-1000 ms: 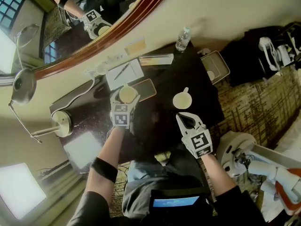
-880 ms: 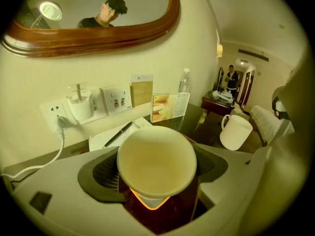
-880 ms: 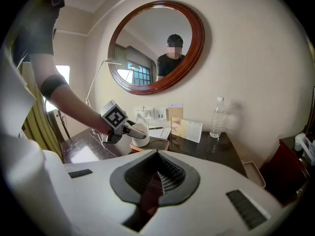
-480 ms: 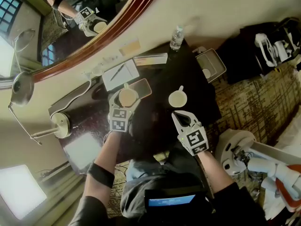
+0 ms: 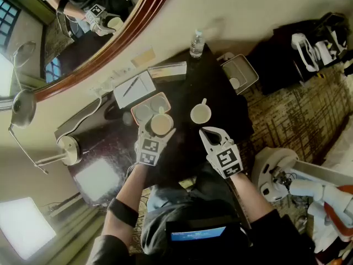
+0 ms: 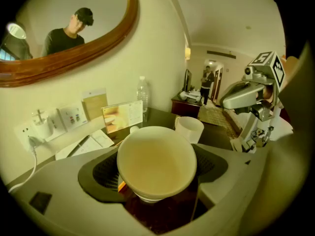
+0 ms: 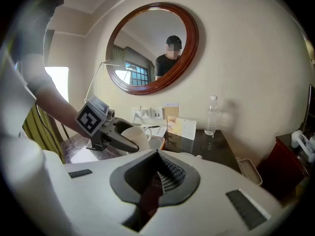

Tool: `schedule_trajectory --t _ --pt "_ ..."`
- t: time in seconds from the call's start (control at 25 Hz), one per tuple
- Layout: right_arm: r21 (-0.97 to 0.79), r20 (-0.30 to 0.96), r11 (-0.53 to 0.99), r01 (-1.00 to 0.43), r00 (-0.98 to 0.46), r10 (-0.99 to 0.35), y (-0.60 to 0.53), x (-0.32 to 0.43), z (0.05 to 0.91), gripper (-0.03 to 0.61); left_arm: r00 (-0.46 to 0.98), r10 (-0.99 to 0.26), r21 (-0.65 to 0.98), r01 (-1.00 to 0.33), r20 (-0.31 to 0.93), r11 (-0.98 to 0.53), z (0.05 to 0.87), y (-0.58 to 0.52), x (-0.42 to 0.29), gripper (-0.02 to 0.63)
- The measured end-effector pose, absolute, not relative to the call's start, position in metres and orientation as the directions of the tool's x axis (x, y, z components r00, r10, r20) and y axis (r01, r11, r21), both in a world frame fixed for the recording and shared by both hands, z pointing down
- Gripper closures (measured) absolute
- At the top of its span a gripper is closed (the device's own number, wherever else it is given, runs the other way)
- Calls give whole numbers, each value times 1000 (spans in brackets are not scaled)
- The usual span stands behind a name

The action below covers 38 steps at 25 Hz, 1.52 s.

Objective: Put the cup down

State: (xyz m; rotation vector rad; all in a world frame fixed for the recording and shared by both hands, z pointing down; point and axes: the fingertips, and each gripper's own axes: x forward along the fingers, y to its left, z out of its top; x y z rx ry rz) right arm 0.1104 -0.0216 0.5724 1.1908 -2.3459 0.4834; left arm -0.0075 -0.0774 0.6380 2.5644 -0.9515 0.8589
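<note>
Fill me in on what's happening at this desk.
A person works two handheld grippers over a dark desk. The left gripper is clamped on a white cup, holding it by the tray, not yet released. The right gripper is shut and empty, nearer the person. A second cup stands on the desk beside it.

Dark table [image 5: 185, 95] is bearing water bottle [image 5: 197, 43], card stand [image 5: 167, 70], notepad [image 5: 134, 89], orange-rimmed tray [image 5: 144, 110], lamp base [image 5: 69, 148]; white cup [image 5: 200, 114] is sitting near tray.

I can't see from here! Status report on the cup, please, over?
Left gripper shut on the white cup, held over the table by the tray. Right gripper shut, empty. Second cup stands close by, to its right. Over.
</note>
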Motion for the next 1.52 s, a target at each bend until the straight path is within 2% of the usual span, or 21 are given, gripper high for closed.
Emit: schedule_trajectory --t 0.52,1.0,1.2,1.52 --pt "-94 568 534 -840 -486 -665 -5 137 576 561 620 -388 78 -589 682 -804 681 -37 27 189" --pt "-92 571 527 -845 -478 -668 2 144 577 561 599 -411 75 -622 688 -780 683 -30 32 184" --pt "-87 563 535 -840 -484 -670 3 141 576 561 632 -381 87 -581 675 -809 688 -24 32 149" --pt "-87 557 555 -827 -502 -661 -3 131 571 561 620 -421 31 -583 663 -812 651 -24 10 140"
